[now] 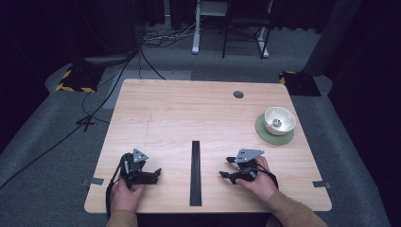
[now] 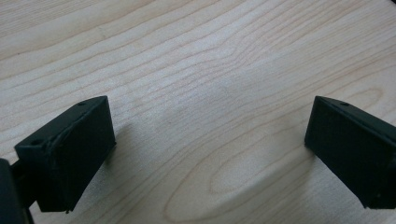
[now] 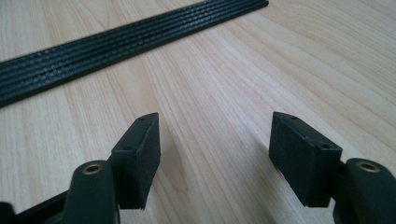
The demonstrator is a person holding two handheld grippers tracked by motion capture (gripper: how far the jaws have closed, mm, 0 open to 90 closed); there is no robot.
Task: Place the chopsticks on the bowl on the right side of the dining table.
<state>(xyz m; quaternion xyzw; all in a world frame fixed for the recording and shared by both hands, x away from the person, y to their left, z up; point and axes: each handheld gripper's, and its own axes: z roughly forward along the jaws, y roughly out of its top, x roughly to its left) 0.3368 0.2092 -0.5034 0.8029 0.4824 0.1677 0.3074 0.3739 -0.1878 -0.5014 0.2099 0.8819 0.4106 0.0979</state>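
Observation:
My left gripper (image 1: 152, 174) rests low on the wooden table (image 1: 189, 113) near the front left, held by a hand and pointing right. In the left gripper view it (image 2: 210, 144) is open, with bare wood between the jaws. My right gripper (image 1: 227, 167) sits at the front right, pointing left toward a black ribbed strip (image 1: 196, 172). The right gripper view shows it (image 3: 215, 158) open and holding nothing, the strip (image 3: 116, 42) lying across the wood beyond it.
A cream bowl (image 1: 279, 120) stands on a green saucer (image 1: 265, 133) at the table's right side, with something small inside it. A round cable hole (image 1: 238, 94) is near the far edge. Cables and chair legs lie on the floor behind.

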